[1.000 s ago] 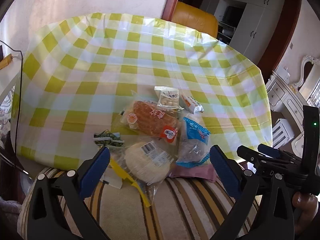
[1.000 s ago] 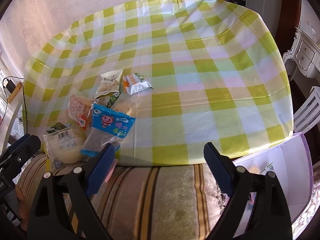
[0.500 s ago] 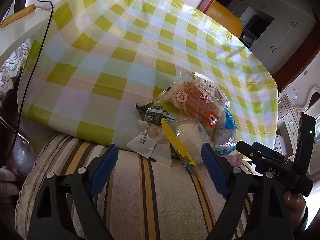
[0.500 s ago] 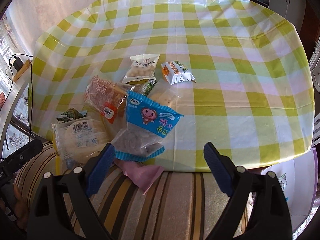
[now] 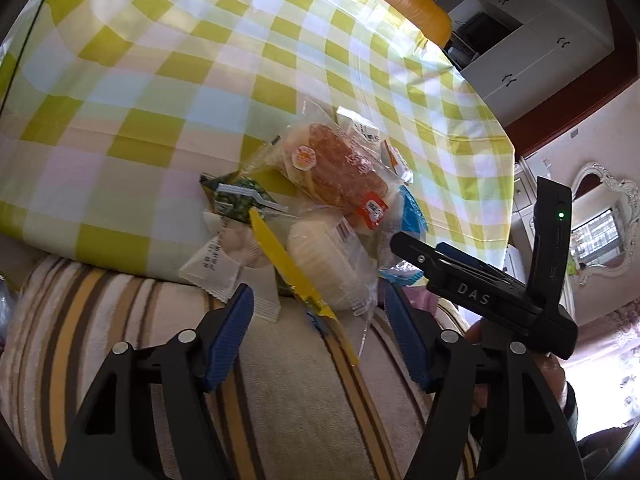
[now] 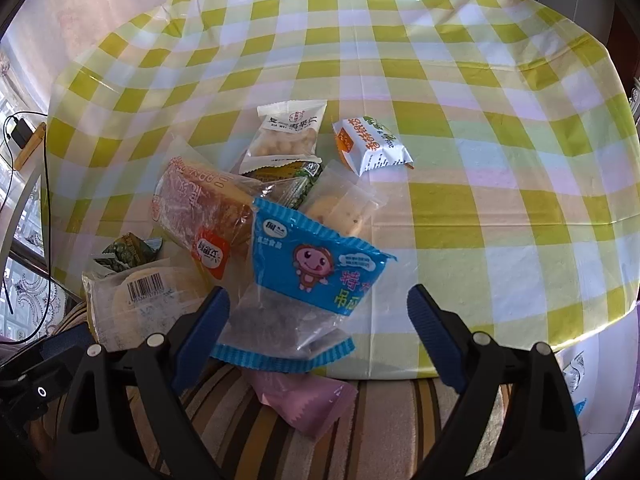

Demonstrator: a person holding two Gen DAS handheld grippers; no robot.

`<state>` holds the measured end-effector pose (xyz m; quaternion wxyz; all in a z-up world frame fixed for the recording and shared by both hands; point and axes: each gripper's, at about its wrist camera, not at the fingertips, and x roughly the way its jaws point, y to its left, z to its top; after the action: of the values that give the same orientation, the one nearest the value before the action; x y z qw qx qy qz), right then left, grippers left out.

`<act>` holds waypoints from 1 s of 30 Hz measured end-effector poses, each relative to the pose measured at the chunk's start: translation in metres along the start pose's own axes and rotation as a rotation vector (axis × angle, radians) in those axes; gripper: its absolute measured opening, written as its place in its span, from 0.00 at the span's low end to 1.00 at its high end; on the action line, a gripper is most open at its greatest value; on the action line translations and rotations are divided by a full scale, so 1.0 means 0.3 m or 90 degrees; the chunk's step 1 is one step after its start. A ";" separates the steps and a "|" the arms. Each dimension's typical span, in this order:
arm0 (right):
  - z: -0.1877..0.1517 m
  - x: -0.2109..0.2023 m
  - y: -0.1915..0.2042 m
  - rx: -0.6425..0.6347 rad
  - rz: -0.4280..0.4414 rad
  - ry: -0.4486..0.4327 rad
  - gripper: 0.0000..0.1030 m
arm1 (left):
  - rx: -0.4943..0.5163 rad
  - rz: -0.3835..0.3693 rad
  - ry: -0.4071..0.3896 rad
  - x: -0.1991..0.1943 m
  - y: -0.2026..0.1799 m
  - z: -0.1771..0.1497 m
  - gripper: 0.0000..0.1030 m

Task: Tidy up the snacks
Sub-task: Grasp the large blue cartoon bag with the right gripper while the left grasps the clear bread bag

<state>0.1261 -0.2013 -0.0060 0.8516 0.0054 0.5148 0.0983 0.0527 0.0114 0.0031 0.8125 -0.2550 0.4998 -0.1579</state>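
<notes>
Snacks [image 6: 256,240] are lying heaped at the desk's [image 6: 480,208] six-o'clock edge. Left claw [image 5: 318,330] has been narrowing around a yellow-striped packet [image 5: 288,264], not pinching it. Right claw [image 6: 318,316] is hanging spread over a blue packet [image 6: 308,272].

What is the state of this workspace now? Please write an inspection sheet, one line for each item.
Surface: table under a green checked tablecloth, a striped cloth at its near edge.
Job's things: snack packets in one overlapping pile; blue packet on top, bread packet beside it, orange-and-white packet lying apart.
Clutter: pink wrapper on the striped cloth.
Grippers: left gripper open, jaws have just been closing, the yellow packet edge between them, unpressed; right gripper open above the blue packet.
Cables: black cable at the left edge.
Surroundings: white cupboards, orange chair back.
</notes>
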 end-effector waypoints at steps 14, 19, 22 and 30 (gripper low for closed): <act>0.008 0.066 -0.013 0.020 0.016 0.018 0.82 | -0.103 -0.032 0.026 0.114 -0.003 0.041 0.49; 0.004 0.079 -0.019 0.026 0.033 0.026 0.56 | -0.114 -0.017 0.028 0.149 -0.006 0.050 0.40; 0.000 0.065 -0.018 0.025 0.035 0.021 0.53 | -0.111 -0.018 0.024 0.144 -0.011 0.048 0.36; -0.016 -0.006 -0.042 0.042 0.038 -0.013 0.51 | -0.100 -0.018 0.002 0.111 -0.039 0.026 0.33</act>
<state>0.1230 -0.2143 -0.0081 0.8527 0.0495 0.5089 0.1068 0.0748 -0.0131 -0.0117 0.7868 -0.3246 0.5086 -0.1300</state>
